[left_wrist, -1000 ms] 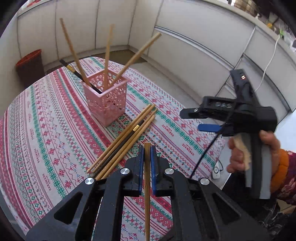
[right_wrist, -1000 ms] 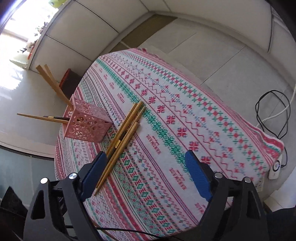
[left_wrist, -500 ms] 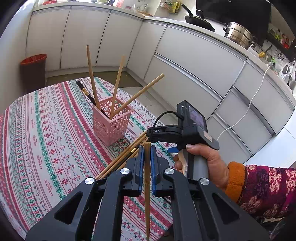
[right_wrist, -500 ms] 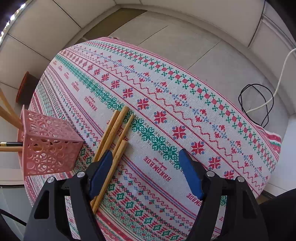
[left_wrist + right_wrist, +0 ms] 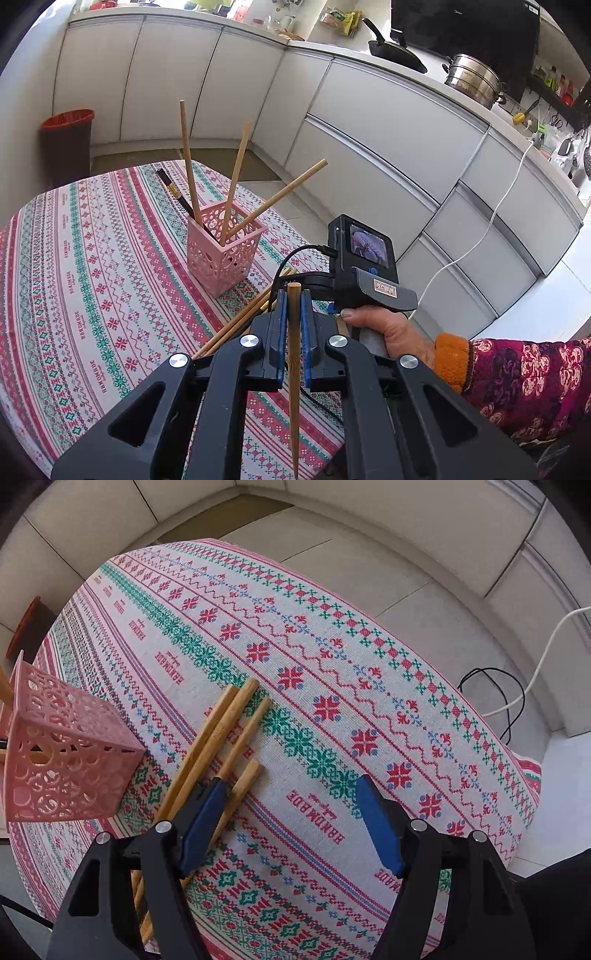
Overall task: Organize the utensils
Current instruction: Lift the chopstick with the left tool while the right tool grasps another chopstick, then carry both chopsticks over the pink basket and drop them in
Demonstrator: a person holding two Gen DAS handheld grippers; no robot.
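Your left gripper (image 5: 291, 295) clamped on a tapered wooden chopstick (image 5: 293, 369), your right gripper (image 5: 288, 794) jaws wide, nothing between them, loose bamboo chopsticks (image 5: 221, 734) beside its left jaw, pink perforated plastic basket (image 5: 225, 251) ahead

Pink basket (image 5: 226, 248) stands mid-table with chopsticks (image 5: 190, 167) fanning out up, left and right, so access from straight above is cluttered. Loose chopsticks (image 5: 218, 738) lie flat just right of the basket, near its base. Right gripper (image 5: 291, 814) hangs over that pile, its left pad over the sticks, only bare tablecloth (image 5: 332, 686) between the jaws. Cloth is open to the right and far side. Left gripper (image 5: 291, 314) clamps one chopstick (image 5: 293, 354), with the person's right hand (image 5: 391, 332) close beside it.
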